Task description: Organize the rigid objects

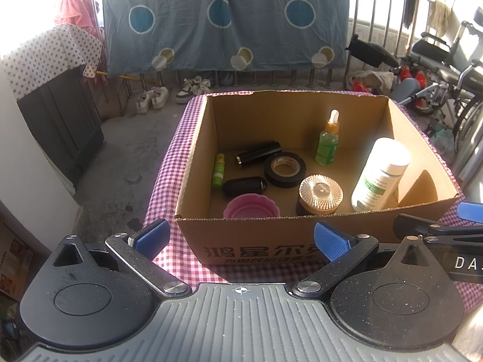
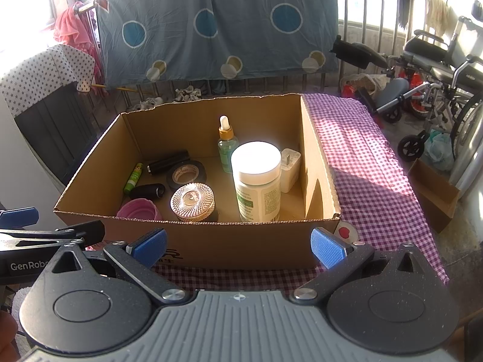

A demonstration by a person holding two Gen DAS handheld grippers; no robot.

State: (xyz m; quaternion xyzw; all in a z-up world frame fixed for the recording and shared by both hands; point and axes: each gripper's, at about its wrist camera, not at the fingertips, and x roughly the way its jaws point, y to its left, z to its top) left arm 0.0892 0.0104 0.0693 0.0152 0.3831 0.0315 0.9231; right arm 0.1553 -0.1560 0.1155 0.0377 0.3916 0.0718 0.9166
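Open cardboard box (image 1: 302,241) standing on a purple checked cloth (image 2: 371,163), taken here as the landmark.

Left gripper (image 1: 240,236) just before the near wall of the box, blue pads wide apart, nothing between them. Right gripper (image 2: 238,246) also before the near wall, pads spread wide and holding nothing. Both outside the box, not touching it as far as visible.

Inside the box:
- white bottle (image 2: 256,181) with green label, upright, near the right wall, strongly lit by sun;
- white charger plug (image 2: 289,166) just behind the white bottle, close to the right wall, seen only in the right wrist view;
- green dropper bottle (image 1: 327,141) upright toward the back wall;
- glass jar with ribbed lid (image 1: 320,196) near the front wall, left of the white bottle;
- pink bowl (image 1: 250,208) against the front wall, left of the jar;
- black tape roll (image 1: 285,169) lying flat in the middle;
- black cylinder (image 1: 259,152) lying behind the tape roll;
- small black oval object (image 1: 244,184) lying behind the pink bowl;
- green tube (image 1: 218,170) lying near the left wall.

Beyond the box, a blue sheet with circles (image 1: 226,21) hanging on a railing; right of the box, a wheelchair (image 2: 437,72).
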